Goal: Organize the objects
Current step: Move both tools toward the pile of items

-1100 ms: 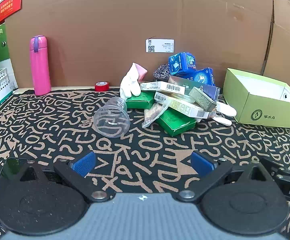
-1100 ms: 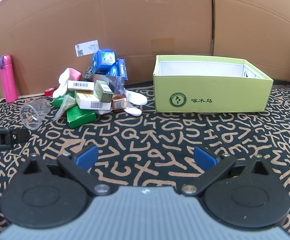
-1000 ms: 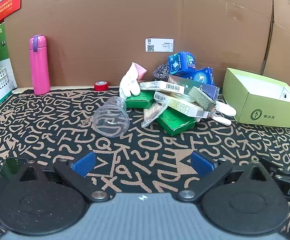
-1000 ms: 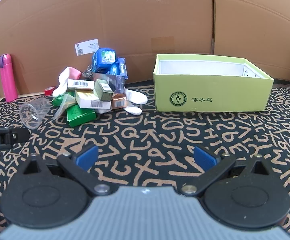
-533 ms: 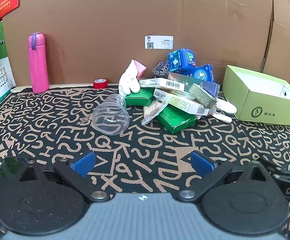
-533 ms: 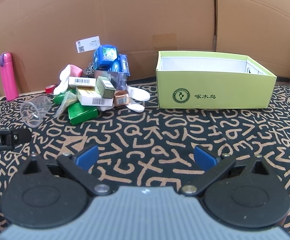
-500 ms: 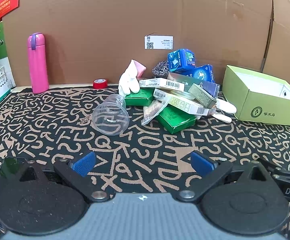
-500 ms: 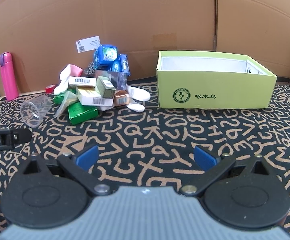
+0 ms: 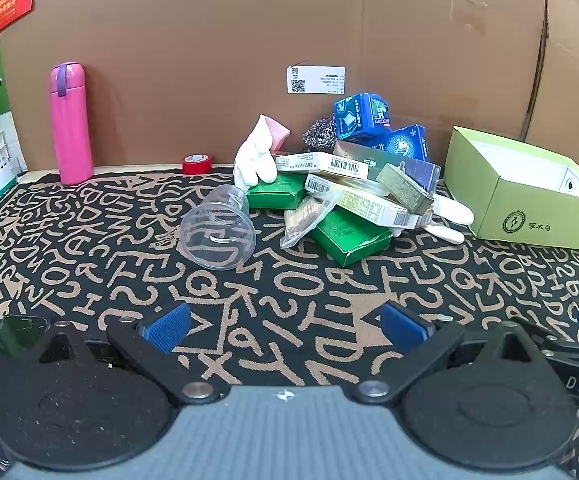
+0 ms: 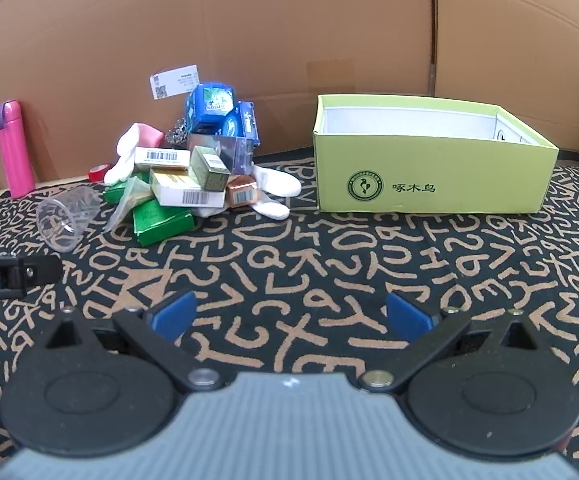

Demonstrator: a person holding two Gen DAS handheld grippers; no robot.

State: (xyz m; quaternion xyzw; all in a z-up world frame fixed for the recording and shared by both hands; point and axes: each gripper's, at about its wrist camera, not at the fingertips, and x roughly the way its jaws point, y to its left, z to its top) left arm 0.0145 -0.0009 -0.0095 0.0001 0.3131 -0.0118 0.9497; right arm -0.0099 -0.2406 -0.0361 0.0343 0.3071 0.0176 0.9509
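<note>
hovering wide and empty, left gripper (image 9: 285, 330) and right gripper (image 10: 291, 316); risk: pulling one carton topples pile (image 10: 185, 176); tipped cup (image 9: 218, 233) rolls if nudged.

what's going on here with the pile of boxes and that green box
A person holds a gripper in each hand over a patterned mat, and nothing is picked up yet. The left gripper and right gripper are both open and empty. A heap of small boxes lies unsorted beside a clear plastic cup tipped on its side. The green shoebox stands open to the right; no item shows inside it.
</note>
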